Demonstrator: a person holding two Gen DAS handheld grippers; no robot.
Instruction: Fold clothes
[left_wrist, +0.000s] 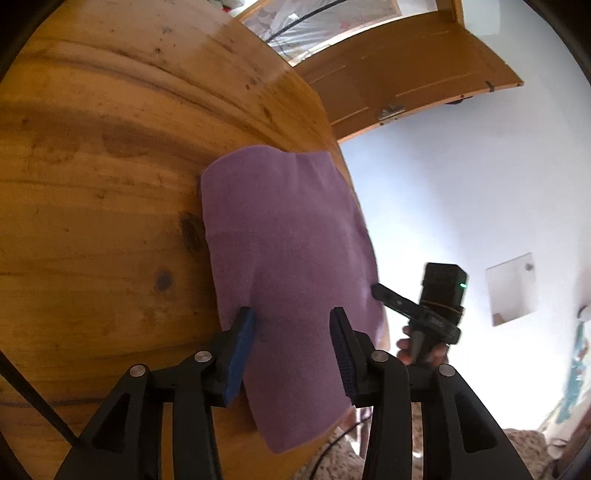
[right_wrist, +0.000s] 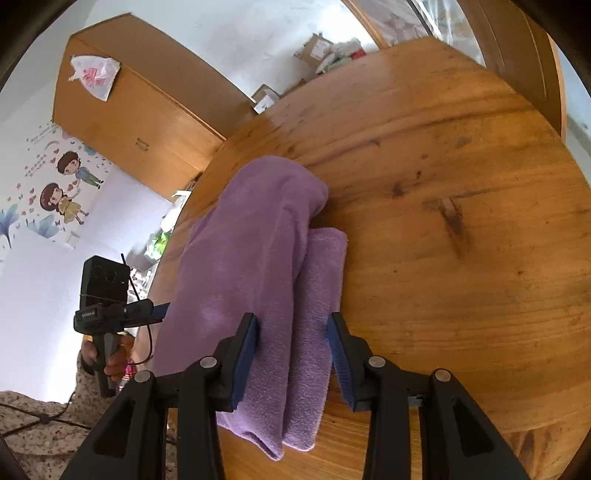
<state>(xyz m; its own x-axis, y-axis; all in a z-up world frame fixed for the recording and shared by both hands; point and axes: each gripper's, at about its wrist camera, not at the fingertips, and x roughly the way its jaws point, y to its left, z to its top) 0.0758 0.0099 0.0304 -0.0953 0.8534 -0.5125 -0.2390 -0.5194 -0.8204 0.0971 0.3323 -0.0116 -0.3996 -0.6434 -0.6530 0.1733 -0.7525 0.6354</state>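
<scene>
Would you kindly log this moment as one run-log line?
purple towel: folded on wooden table | left gripper: open | right gripper: open, over towel

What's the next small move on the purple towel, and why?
Probably close the right gripper on the purple towel: both grippers are open, the cloth lies between its fingers, and the top layer sits humped and uneven on the wooden table.
</scene>
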